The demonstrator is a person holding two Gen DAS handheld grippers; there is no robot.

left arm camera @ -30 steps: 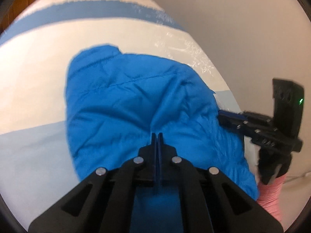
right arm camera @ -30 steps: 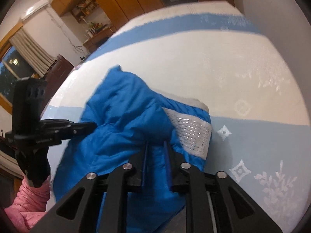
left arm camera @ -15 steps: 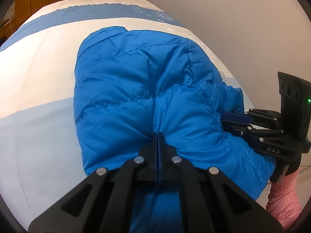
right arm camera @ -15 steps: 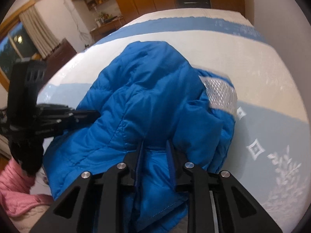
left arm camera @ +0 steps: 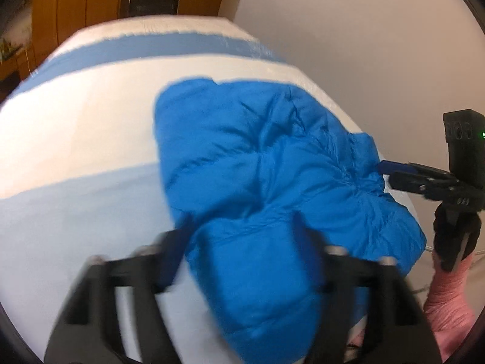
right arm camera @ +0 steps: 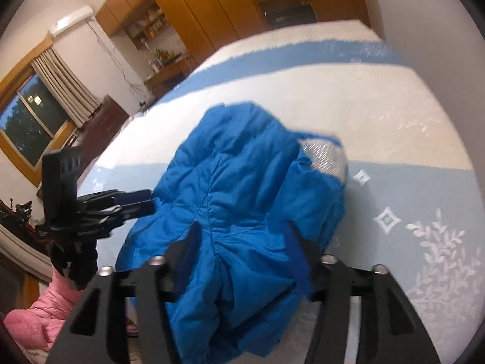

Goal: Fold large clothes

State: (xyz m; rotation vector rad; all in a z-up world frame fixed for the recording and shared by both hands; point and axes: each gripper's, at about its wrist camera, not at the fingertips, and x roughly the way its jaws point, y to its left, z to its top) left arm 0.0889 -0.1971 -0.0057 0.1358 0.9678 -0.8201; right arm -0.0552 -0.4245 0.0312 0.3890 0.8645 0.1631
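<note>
A blue puffy jacket lies bunched and folded over on the bed, with a silver lining patch showing at its far right edge. My left gripper is blurred, its jaws opening wide; the jacket's near fold lies loose between the fingers. My right gripper is also opening, its fingers spread on either side of the jacket's near hem without pinching it. Each view catches the other gripper side-on at the jacket's edge: the right gripper and the left gripper.
The bed cover is white with blue bands and a snowflake pattern. A plain wall runs along the bed's right side. Pink sleeves show behind the grippers. Wooden wardrobes and a window stand beyond.
Both grippers were shut on the jacket's fabric and carried it forward over itself; now both have let go, their fingers stand wide, and the jacket has settled on the bed.
</note>
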